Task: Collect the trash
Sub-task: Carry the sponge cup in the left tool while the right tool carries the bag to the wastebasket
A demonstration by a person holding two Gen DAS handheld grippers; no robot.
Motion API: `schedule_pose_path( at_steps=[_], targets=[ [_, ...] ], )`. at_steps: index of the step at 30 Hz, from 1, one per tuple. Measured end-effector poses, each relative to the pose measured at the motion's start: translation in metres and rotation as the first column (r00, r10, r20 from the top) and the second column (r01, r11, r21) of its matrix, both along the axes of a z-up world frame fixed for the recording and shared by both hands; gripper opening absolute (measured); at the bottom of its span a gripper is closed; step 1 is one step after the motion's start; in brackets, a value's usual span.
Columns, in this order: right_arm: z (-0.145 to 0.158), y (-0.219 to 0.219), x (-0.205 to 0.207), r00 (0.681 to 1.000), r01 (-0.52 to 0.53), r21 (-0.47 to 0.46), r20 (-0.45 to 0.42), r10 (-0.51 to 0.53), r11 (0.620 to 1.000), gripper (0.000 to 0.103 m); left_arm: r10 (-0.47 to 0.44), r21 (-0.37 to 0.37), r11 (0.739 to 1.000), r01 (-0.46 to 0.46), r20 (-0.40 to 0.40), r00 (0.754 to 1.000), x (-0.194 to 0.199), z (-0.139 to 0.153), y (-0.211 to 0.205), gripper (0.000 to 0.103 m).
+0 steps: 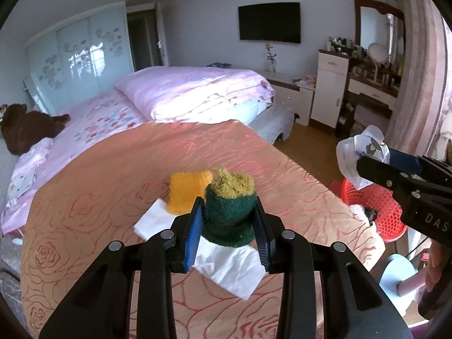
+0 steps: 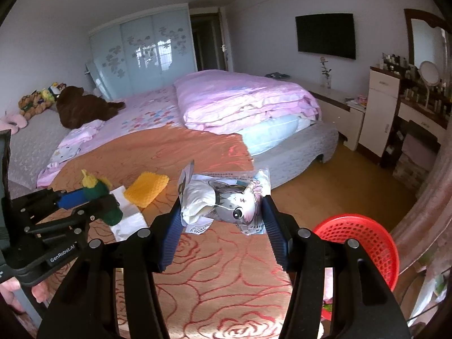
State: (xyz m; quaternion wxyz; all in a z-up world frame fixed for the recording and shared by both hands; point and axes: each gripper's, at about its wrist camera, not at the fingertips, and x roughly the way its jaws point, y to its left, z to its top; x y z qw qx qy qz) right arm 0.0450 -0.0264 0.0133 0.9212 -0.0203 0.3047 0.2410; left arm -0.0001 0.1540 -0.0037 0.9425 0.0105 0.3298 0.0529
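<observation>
1. Left claw (image 1: pixel 229 227) is clamped on a folded green-and-yellow scouring sponge (image 1: pixel 229 197), lifted off the bed's orange cover (image 1: pixel 113 169); its housing reads "GenRobot.AI".
2. Right claw (image 2: pixel 223 223) is clamped on a crumpled cartoon-cat wrapper (image 2: pixel 226 197) (small print unreadable).
3. The red mesh basket (image 2: pixel 364 243) sits just right of the right claw, lower down, so I judge that hand nearer.
</observation>
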Motion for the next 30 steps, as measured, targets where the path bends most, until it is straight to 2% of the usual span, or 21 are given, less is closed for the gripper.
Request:
schedule_pose_path(
  at_steps=[12,30],
  targets=[
    [0.006,-0.048,0.005,0.996,0.09,0.009,0.013,-0.09,0.996,0.053,-0.103,-0.013,0.995,0.103,0.0,0.995,0.024,0.009,-0.039,0.032],
    [0.003,-0.123,0.01,0.968,0.25,0.019,0.008,-0.25,0.968,0.053,-0.259,-0.051,0.965,0.258,-0.023,0.966,0.057,0.009,-0.111,0.032]
  ],
)
